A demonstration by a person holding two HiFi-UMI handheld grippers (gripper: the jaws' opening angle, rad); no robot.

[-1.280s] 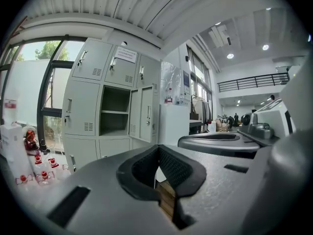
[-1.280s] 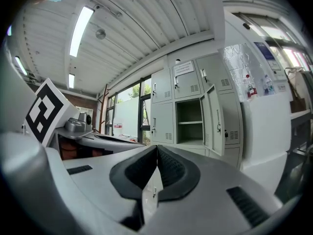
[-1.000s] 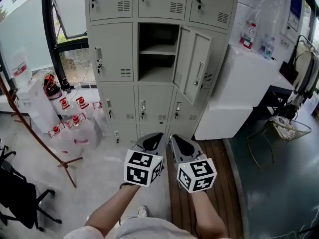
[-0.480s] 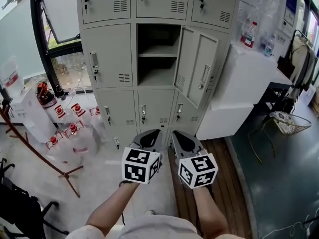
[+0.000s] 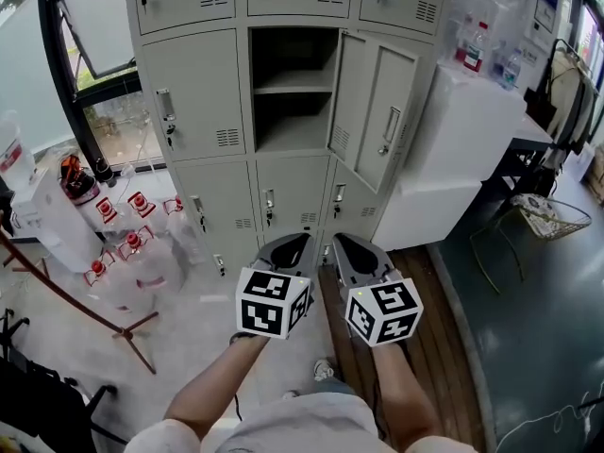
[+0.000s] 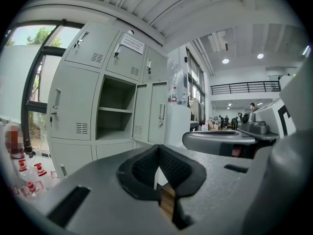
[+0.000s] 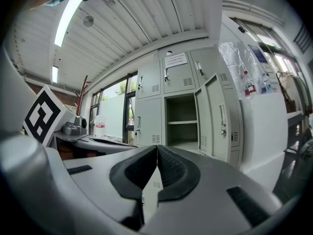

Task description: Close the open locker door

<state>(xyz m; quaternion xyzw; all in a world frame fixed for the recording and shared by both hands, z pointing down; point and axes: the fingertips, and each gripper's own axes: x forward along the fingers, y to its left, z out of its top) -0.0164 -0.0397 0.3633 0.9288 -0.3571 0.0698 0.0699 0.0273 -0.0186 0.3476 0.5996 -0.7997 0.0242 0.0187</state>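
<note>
The grey locker bank fills the far side of the head view. Its middle compartment stands open, with one shelf and nothing inside. The compartment's door is swung out to the right, its handle facing me. My left gripper and right gripper are held side by side low in front of the lockers, well short of the door. Both are shut with nothing in them. The left gripper view has the jaws closed below the open compartment. In the right gripper view, door is ahead of the closed jaws.
Several clear water jugs with red caps sit on the floor at the left beside a wooden stand. A white cabinet with bottles on top adjoins the lockers on the right. A wire basket stands further right.
The lockers have grown larger and slid left in the head view as I come nearer. Both grippers stay shut, side by side, slightly further right.
</note>
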